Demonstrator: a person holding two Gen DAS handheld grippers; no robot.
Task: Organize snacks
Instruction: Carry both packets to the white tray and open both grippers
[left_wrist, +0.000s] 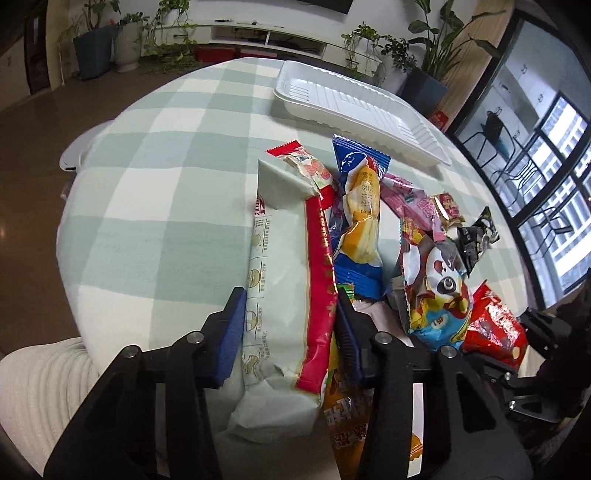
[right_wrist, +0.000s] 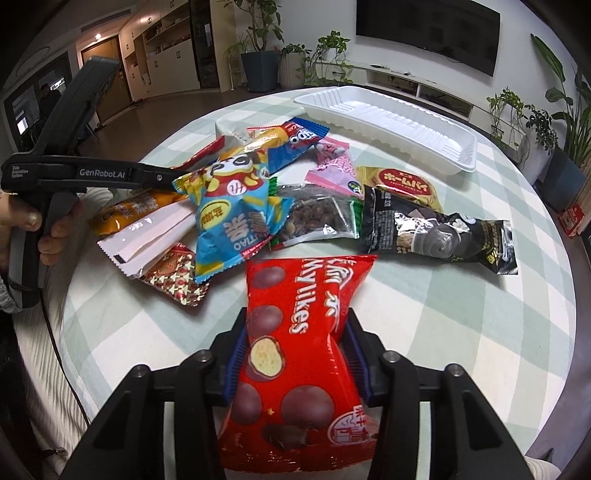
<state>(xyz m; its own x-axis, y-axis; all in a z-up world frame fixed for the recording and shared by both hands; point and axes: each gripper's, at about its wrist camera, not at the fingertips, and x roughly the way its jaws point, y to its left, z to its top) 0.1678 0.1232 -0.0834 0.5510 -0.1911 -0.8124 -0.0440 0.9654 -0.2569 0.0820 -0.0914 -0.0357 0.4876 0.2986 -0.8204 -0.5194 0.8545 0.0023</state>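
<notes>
both grippers are clamped on packets: the left gripper (left_wrist: 291, 325) on the pale noodle pack (left_wrist: 280, 273), the right gripper (right_wrist: 295, 354) pinching the red bag (right_wrist: 295, 350). the tray (right_wrist: 458, 162) waits at one o'clock. the slick red bag could slip, and lifting the noodle pack could drag the pile (left_wrist: 424, 266).

Potted plants (right_wrist: 258, 48) are standing along the far wall beside a dark television (right_wrist: 428, 27) hanging above a white cabinet (right_wrist: 417, 86).

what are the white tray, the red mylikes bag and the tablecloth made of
Tray: looks like thin moulded plastic, glossy white, with ribbed walls.
Mylikes bag: shiny plastic film, probably; it crinkles and throws glare where the right gripper pinches it.
Tablecloth: seems woven fabric, matte, pale green and white checks.
</notes>
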